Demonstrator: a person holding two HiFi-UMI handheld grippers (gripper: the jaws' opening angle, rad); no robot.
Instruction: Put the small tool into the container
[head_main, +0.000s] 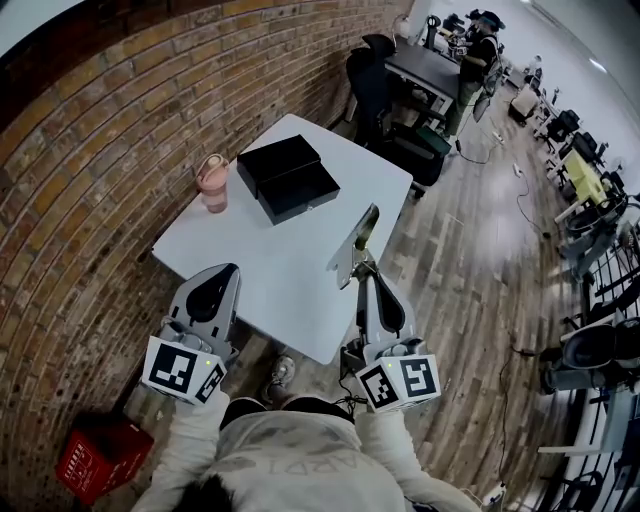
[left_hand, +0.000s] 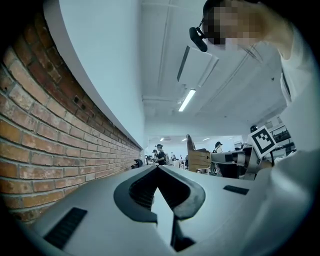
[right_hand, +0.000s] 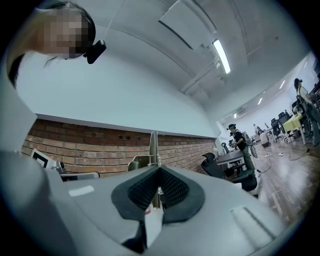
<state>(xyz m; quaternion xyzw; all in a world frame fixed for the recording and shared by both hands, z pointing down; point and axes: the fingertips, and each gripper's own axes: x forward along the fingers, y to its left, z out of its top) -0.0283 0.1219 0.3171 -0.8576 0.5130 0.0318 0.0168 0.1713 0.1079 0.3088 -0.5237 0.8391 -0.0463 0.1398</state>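
The small tool (head_main: 356, 246) is a flat metal blade with an olive handle. It stands upright in my right gripper (head_main: 364, 274), which is shut on it over the table's near right edge. In the right gripper view the tool (right_hand: 153, 148) sticks up out of the closed pads. The container is a black box (head_main: 299, 191) lying open at the far middle of the white table (head_main: 262, 262), its lid (head_main: 276, 160) beside it. My left gripper (head_main: 214, 288) hangs at the table's near left edge, jaws shut on nothing, as the left gripper view (left_hand: 159, 172) confirms.
A pink bottle (head_main: 212, 182) stands left of the box near the brick wall (head_main: 90, 170). A red crate (head_main: 99, 459) sits on the floor at lower left. Beyond the table are a black chair (head_main: 372, 80), a desk and people (head_main: 483, 48).
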